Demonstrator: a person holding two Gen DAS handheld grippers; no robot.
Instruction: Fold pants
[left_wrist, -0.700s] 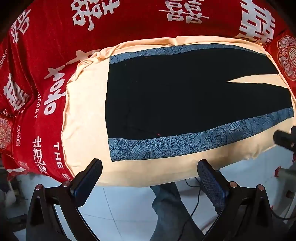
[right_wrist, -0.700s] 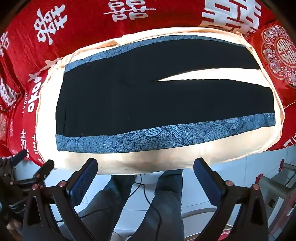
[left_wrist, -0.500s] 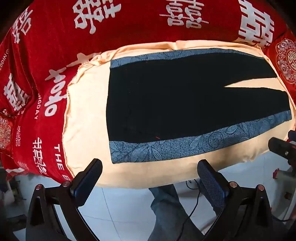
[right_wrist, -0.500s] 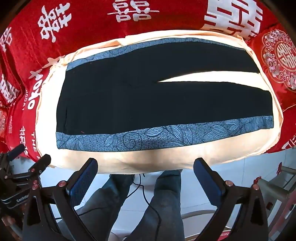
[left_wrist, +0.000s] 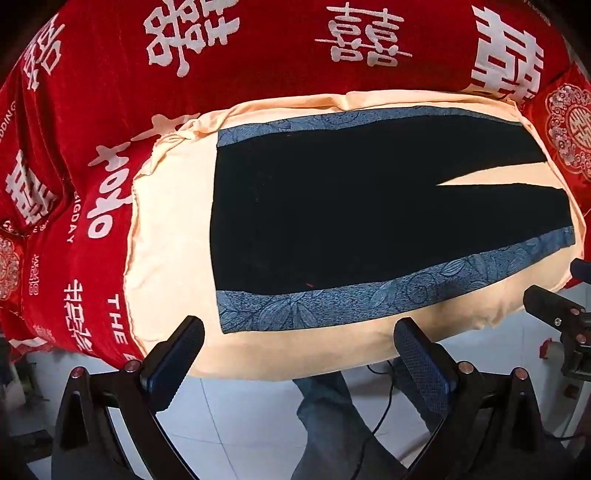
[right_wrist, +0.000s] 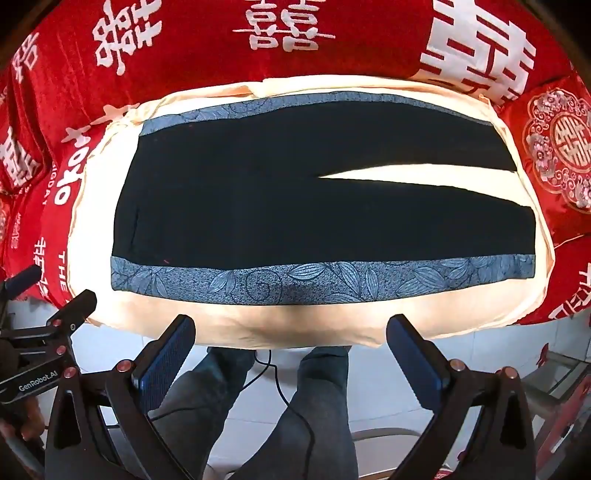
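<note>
Pants (left_wrist: 369, 206) flat on cream cloth (left_wrist: 170, 221), unfolded, both grippers apart.

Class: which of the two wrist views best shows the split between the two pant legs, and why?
The right wrist view: the split shows whole, from crotch to hems, near the middle of the pants. In the left wrist view the split sits at the right edge, squeezed.
</note>
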